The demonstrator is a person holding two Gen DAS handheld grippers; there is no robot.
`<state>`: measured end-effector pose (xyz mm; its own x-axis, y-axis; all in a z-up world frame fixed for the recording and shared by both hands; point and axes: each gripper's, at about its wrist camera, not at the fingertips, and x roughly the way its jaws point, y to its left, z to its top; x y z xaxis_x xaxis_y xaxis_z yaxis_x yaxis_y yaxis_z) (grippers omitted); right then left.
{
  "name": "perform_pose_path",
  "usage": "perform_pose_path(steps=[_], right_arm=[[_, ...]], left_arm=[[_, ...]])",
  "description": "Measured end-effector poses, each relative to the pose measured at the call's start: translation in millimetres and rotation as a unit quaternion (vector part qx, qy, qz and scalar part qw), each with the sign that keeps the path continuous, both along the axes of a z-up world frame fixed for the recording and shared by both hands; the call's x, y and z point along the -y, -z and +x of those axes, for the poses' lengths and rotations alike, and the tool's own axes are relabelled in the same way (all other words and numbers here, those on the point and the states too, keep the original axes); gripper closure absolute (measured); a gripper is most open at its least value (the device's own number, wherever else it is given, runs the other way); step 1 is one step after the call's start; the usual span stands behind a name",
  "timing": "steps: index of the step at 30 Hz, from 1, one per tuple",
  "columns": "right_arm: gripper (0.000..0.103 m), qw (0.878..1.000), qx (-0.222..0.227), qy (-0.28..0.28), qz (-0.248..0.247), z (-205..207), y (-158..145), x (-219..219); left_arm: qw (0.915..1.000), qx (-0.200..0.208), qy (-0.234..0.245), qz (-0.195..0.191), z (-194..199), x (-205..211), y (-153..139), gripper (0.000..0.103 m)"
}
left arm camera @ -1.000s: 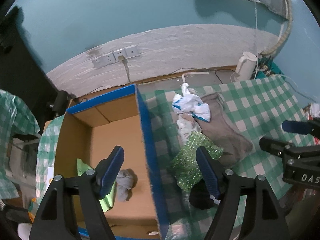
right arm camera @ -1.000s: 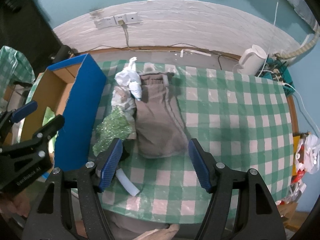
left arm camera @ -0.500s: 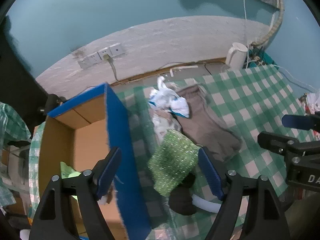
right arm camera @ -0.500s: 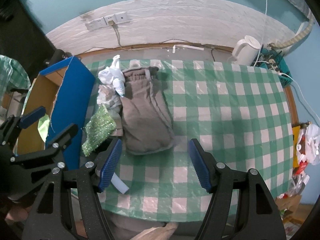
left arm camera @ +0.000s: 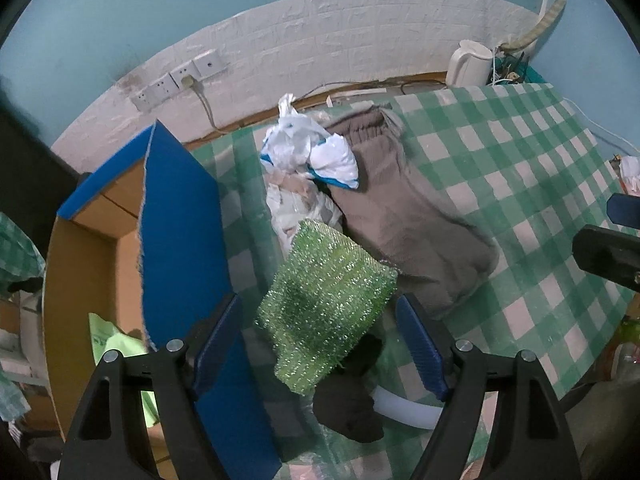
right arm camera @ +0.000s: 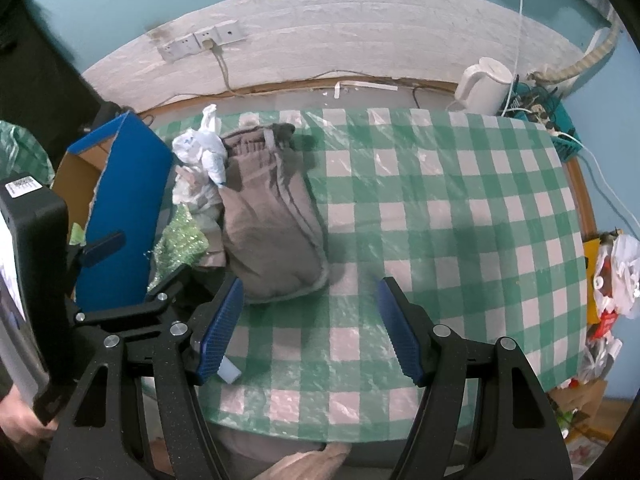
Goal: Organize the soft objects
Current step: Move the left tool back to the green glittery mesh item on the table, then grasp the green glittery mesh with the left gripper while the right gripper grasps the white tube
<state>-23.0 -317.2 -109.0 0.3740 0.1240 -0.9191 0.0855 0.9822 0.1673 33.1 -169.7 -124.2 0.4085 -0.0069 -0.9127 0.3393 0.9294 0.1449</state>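
A tabletop covered in a green and white checked cloth fills most of both views. At its left edge stands an open cardboard box with blue outer walls, and a light green piece of material lies inside it.

The soft things lie in a row on the cloth just beside the box's blue wall. The largest is a folded grey-brown garment, lying lengthwise with its waistband toward the wall. Touching its left side at the far end is a crumpled white and blue plastic bag, with a clear crinkled bag just below it. Nearer the cameras a sparkly green cloth leans over the clear bag and against the garment's edge. A dark sock lies partly under the green cloth's near end, touching a white tube.

The left hand-held gripper hangs over the pile, its jaws standing wide apart with the near end of the green cloth between them but not pressed. The right hand-held gripper points down at bare checked cloth just beside the garment's near end, its jaws apart and empty.

A white kettle sits beyond the far edge of the tabletop, below a wall with sockets.
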Motion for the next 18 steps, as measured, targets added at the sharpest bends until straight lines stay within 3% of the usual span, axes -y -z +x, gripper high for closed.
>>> perform_pose_path(steps=[5,10,16,18], right_arm=[[0.033,1.000,-0.003,0.000,0.001,-0.7,2.9,2.3],[0.033,1.000,-0.008,-0.007,0.000,-1.9,7.6,-0.2],[0.033,1.000,-0.024,-0.011,-0.004,-3.5,19.1,-2.1],[0.033,1.000,-0.027,-0.012,-0.003,-3.6,21.6,-3.3]], left_arm=[[0.9998,-0.012,0.005,-0.012,-2.1,2.3,4.6,0.023],[0.9995,-0.013,0.014,0.026,1.1,12.0,16.0,0.023],[0.9992,-0.025,-0.002,0.030,14.2,9.5,28.5,0.023],[0.9993,-0.029,-0.011,0.019,18.5,6.3,30.4,0.032]])
